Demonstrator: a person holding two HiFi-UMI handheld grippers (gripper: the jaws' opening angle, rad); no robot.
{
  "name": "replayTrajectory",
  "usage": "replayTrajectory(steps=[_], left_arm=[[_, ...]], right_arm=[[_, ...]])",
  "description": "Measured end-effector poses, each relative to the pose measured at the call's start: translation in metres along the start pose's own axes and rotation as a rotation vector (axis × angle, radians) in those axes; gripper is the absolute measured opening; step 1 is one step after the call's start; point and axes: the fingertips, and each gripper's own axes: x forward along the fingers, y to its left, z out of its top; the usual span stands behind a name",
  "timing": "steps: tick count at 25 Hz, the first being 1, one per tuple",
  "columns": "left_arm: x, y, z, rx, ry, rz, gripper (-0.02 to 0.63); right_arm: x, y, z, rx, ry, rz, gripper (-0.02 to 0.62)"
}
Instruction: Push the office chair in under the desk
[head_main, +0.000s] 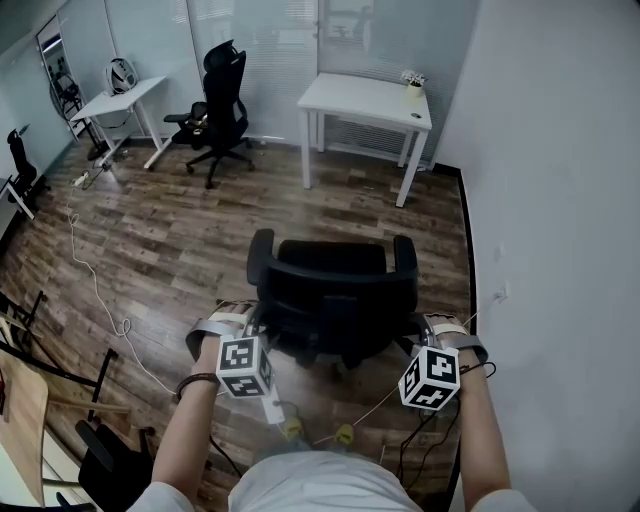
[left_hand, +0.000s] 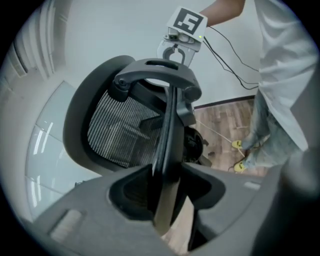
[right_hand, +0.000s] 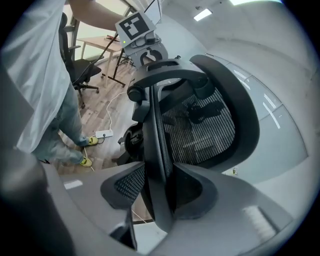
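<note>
While the office chair (head_main: 335, 290) still stands short of its place, entries run from the lower edge of the head view upward. Item one, left gripper (left_hand: 167, 192): jaws pinched on the left side rim of the mesh backrest (left_hand: 125, 130), which passes straight between the pads. Item two, right gripper (right_hand: 160, 197): jaws likewise clamped, on the opposite side rim. A grip on both edges at matching height is presumably chosen so the chair rolls straight and does not swivel on its castors. Item three, the chair itself: centre of frame, backrest towards the person, armrests and seat pointing up-frame, so it already faces the way it must travel. Item four, wood floor (head_main: 200, 230): a bare stretch lies between chair and goal, and a thin cable (head_main: 95, 285) trails at left, off the likely path. Item five, desk (head_main: 365, 100): white, upper centre-right, well apart from the chair and roughly in line with it, its open underside turned this way beside the right-hand wall (head_main: 560, 200). Item six, upper left: a second chair (head_main: 222, 95) and second desk (head_main: 125, 98), no part of the job. Judged status: grip made, push not yet completed.
</note>
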Motion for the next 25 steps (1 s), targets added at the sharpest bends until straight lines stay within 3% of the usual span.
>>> replayTrajectory(steps=[15, 25], left_arm=[[0.002, 0.01, -0.004, 0.039, -0.064, 0.032, 0.175], [0.02, 0.04, -0.018, 0.082, -0.108, 0.047, 0.175]], right_arm=[[0.012, -0.008, 0.005, 0.068, 0.029, -0.041, 0.179], [0.032, -0.029, 0.014, 0.137, 0.074, -0.076, 0.189]])
